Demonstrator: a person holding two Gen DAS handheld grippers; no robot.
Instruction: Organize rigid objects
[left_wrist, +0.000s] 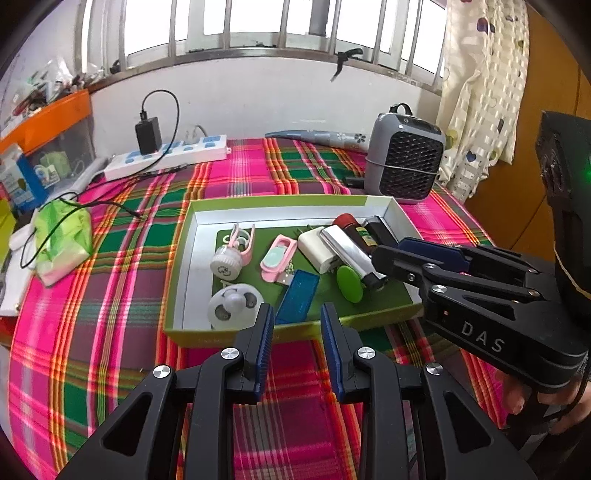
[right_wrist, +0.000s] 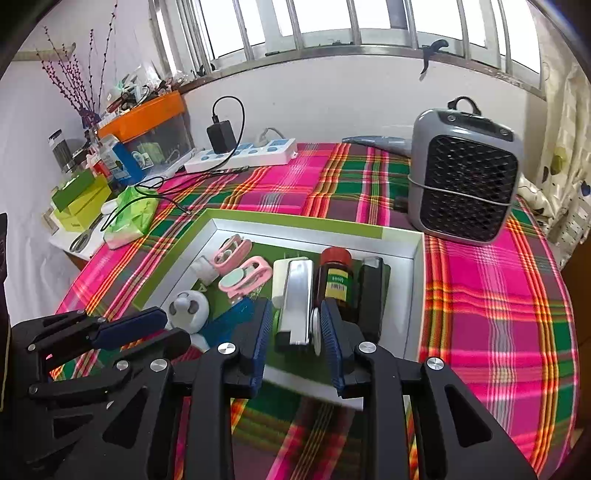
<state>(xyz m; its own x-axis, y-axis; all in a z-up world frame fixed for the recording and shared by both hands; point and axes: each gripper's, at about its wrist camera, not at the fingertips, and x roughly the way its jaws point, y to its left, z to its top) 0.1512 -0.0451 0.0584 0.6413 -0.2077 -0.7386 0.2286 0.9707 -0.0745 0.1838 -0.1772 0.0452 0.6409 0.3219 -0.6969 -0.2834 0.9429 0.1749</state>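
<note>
Reading "DAS" (right hand-held gripper (left_wrist: 397, 254))

Daylight enters through the barred window (left_wrist: 258, 26) at frame top, overexposed. Fisheye distortion bends edges; corners vignette black. Focus is sharp centrally.

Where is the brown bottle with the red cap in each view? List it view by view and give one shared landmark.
Left wrist view: the brown bottle lies at the tray's far right, partly behind the right tongs.
Right wrist view: the bottle sits centre frame, just beyond the right tongs, between the silver case and a black item.
Shared landmark: the grey fan beyond the tray.
</note>
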